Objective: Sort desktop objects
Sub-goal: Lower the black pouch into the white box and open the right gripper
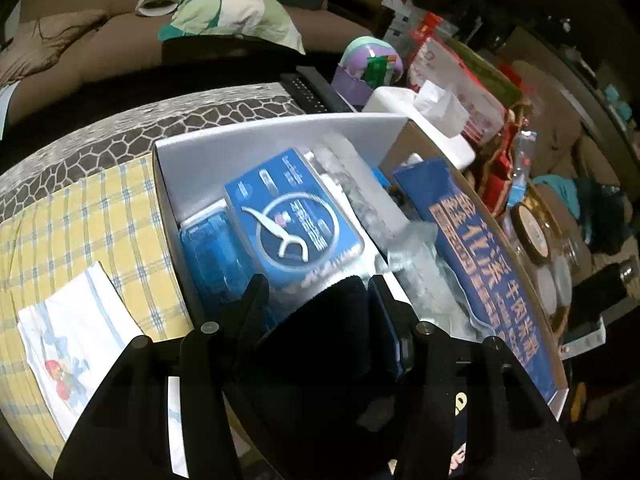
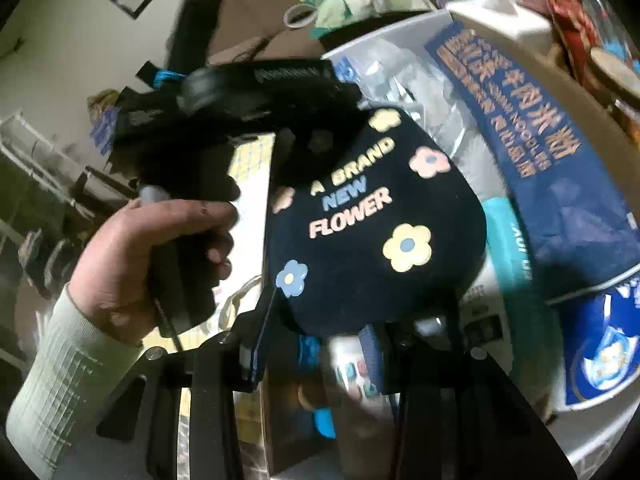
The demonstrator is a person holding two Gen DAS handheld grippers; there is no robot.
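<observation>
A dark navy fabric pouch (image 2: 376, 220) printed with flowers and "A BRAND NEW FLOWER" hangs over a white cardboard box (image 1: 280, 136). My left gripper (image 1: 316, 292) is shut on the pouch (image 1: 320, 344), which fills the gap between its fingers. In the right wrist view the left gripper (image 2: 304, 136) pinches the pouch's upper edge. My right gripper (image 2: 316, 328) sits just below the pouch, its fingers apart on either side of the pouch's lower edge. The box holds a blue dental-floss box (image 1: 292, 216), a blue noodle packet (image 1: 480, 248) and clear plastic wrap (image 1: 360, 184).
The box rests on a yellow checked cloth (image 1: 80, 216) with a printed paper sheet (image 1: 76, 336). Behind it are a white tissue box (image 1: 424, 120), a pastel round container (image 1: 372, 60), red packets (image 1: 460, 76) and a sofa (image 1: 80, 40). Jars and clutter (image 1: 532, 232) crowd the right.
</observation>
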